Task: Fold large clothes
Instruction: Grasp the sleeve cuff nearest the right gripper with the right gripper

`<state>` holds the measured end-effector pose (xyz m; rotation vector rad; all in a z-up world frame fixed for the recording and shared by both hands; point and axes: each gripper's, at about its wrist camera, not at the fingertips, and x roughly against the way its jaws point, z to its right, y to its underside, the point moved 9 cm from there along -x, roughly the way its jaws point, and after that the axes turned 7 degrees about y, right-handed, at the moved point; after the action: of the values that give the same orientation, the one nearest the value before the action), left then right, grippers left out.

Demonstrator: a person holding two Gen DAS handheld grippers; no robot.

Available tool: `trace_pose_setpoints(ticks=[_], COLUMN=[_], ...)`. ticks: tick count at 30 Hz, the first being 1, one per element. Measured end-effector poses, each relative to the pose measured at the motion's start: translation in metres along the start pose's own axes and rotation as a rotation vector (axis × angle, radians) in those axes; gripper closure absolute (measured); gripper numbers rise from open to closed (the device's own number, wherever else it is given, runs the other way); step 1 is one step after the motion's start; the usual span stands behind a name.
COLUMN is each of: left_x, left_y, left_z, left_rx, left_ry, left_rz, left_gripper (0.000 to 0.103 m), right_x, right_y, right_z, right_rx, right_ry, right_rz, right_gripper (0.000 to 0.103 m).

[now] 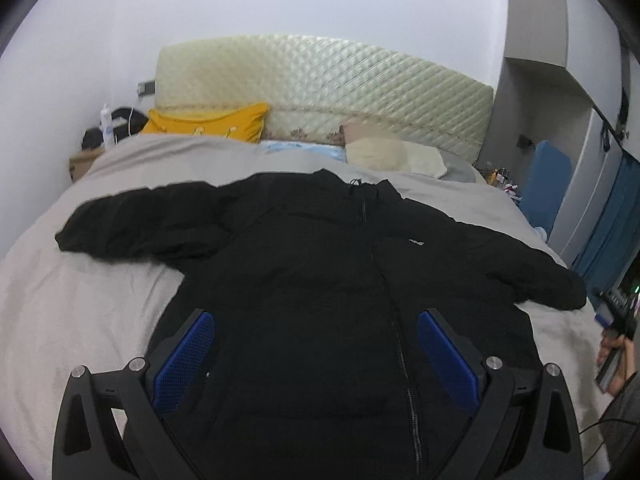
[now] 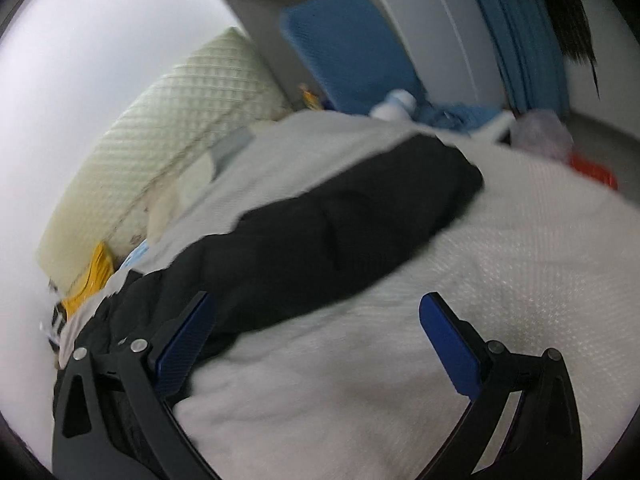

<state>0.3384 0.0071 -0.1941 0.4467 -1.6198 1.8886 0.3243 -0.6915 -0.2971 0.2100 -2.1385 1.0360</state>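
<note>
The black zip-front padded jacket (image 1: 320, 280) is spread flat, front up, on the grey-sheeted bed (image 1: 80, 300), ready for folding. The left gripper (image 1: 316, 344) above its hem and the right gripper (image 2: 316, 332) by a sleeve (image 2: 360, 220) are held wide open, empty.

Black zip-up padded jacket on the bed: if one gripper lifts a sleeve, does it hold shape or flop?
The black zip-up padded jacket will probably flop: its sleeves lie limp and creased on the grey bedcover. Its puffy bulk suggests it is light for its size. The sleeve would likely trail and drag rather than lift cleanly.
</note>
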Motion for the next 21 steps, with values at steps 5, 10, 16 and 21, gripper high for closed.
trace_pose_setpoints(ticks=[5,10,16,21], left_x=[-0.004,-0.018,-0.041,-0.061], left_y=[-0.009,-0.01,-0.015,-0.011], left_z=[-0.004,-0.005,0.004,0.007], left_rx=[-0.003,0.058,0.033,0.019], left_ry=[-0.057,-0.057,-0.076,-0.106], left_rz=[0.042,0.031,0.023,-0.009], left_gripper=[0.001,0.001,0.001,0.001], right_x=[-0.053,-0.091,-0.124,-0.138], right_y=[0.003,-0.01,-0.038,-0.052], right_z=[0.029,0.044,0.07,0.073], right_rx=[-0.118,-0.177,-0.284,-0.28], right_ry=[-0.05,-0.093,-0.082,-0.047], right_rz=[-0.105,-0.133,-0.055,-0.01], right_gripper=[0.002,0.002,0.006,0.041])
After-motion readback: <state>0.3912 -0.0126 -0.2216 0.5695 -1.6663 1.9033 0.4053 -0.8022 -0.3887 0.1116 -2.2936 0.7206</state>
